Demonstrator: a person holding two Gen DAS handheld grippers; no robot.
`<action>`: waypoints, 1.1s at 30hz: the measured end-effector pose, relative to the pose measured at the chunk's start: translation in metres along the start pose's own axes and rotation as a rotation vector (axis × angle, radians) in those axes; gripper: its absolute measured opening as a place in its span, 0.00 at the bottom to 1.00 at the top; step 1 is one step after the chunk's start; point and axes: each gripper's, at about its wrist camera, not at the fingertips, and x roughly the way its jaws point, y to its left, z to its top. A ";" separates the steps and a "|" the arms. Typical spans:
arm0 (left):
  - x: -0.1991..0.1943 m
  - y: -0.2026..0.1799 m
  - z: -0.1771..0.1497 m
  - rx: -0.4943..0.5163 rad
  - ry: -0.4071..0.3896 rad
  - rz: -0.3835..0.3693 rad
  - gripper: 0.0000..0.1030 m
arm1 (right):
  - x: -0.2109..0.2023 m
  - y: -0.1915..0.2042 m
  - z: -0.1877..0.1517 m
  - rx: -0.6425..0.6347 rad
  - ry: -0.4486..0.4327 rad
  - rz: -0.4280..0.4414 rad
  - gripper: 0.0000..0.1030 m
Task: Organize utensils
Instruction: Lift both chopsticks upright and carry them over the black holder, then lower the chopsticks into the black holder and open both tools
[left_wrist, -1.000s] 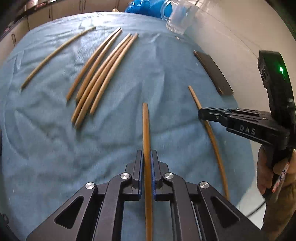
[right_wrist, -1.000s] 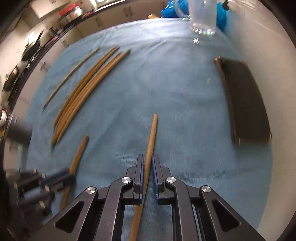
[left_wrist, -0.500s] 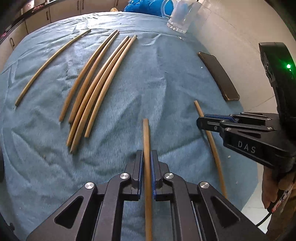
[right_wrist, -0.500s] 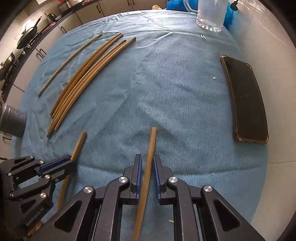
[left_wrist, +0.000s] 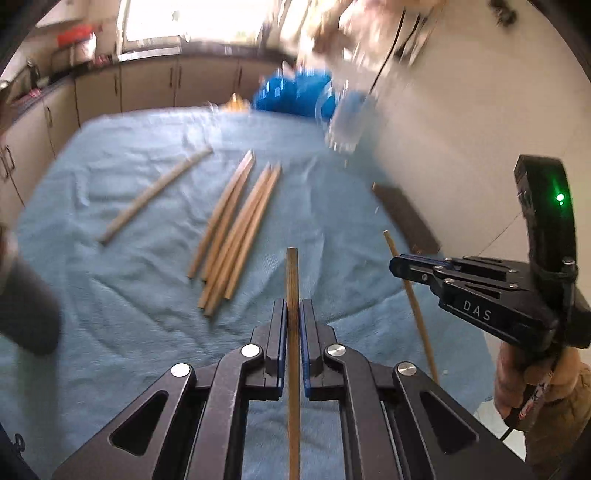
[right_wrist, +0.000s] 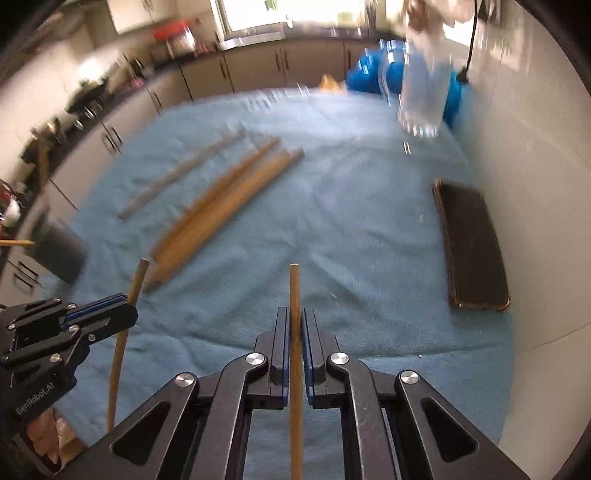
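Lifting clear of the blue cloth (left_wrist: 129, 332) now, tilting up toward the cabinets!
Both claws, left (left_wrist: 293, 325) and right (right_wrist: 294, 332), still clamping one chopstick each (left_wrist: 292, 280) (right_wrist: 294, 291); reading "DAS", "GenRobot.AI".

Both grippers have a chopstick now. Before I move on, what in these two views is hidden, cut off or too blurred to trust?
- Left wrist view: rear of the left gripper's chopstick runs off the bottom edge.
- Right wrist view: same for the right gripper's chopstick.
- Right wrist view: loose chopsticks smeared by motion blur; count unsure.
- Both views: glass blurred, contents unreadable.
- Right wrist view: dark container blurred, its inside unseen.
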 end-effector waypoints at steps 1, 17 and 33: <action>-0.013 0.002 -0.002 -0.004 -0.030 -0.003 0.06 | -0.011 0.006 -0.001 0.001 -0.038 0.017 0.07; -0.166 0.082 0.002 -0.104 -0.455 0.162 0.06 | -0.092 0.103 0.015 -0.086 -0.360 0.131 0.07; -0.218 0.171 0.058 -0.232 -0.661 0.294 0.06 | -0.118 0.184 0.088 -0.130 -0.518 0.269 0.07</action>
